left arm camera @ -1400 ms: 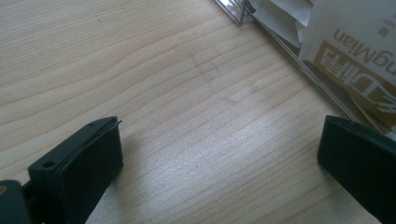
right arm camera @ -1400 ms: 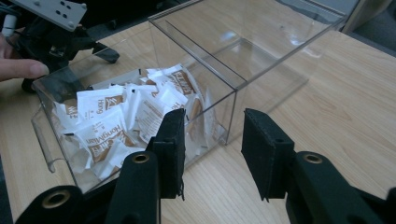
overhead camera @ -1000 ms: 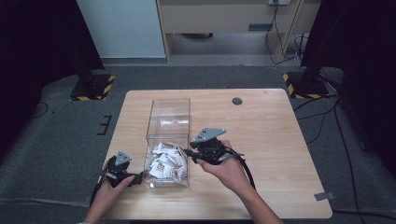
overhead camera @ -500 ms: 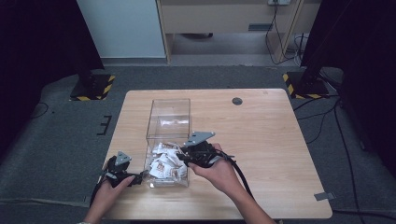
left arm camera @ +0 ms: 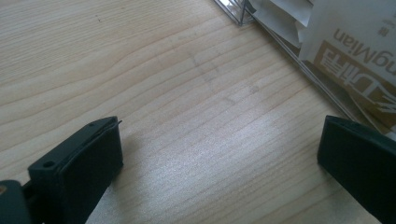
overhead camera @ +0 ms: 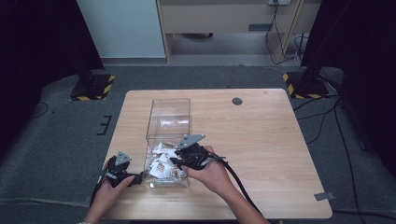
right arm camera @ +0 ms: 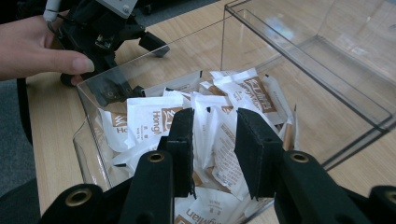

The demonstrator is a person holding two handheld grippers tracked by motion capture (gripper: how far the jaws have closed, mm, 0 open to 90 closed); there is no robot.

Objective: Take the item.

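- Black jaws of the right gripper stand a narrow gap apart over the heap of sachets; a white packet edge seems to rise between them, but whether the pads truly pinch it I cannot tell.
- White-and-brown sachets lie piled at the near end of the clear box. The far end of the box holds little, perhaps one packet.
- Wide apart and holding nothing, the left gripper has its jaws low over the bare wooden table, just beside the box's near left corner. The high view shows the left gripper braced there in the person's left hand.
- Risk: the packets overlap loosely, so closing here may catch two at once, or only a thin edge that slips free on lifting.
- Risk: the box is light and clear; a jaw striking its wall could shove it across the table, unless the left gripper steadies it.
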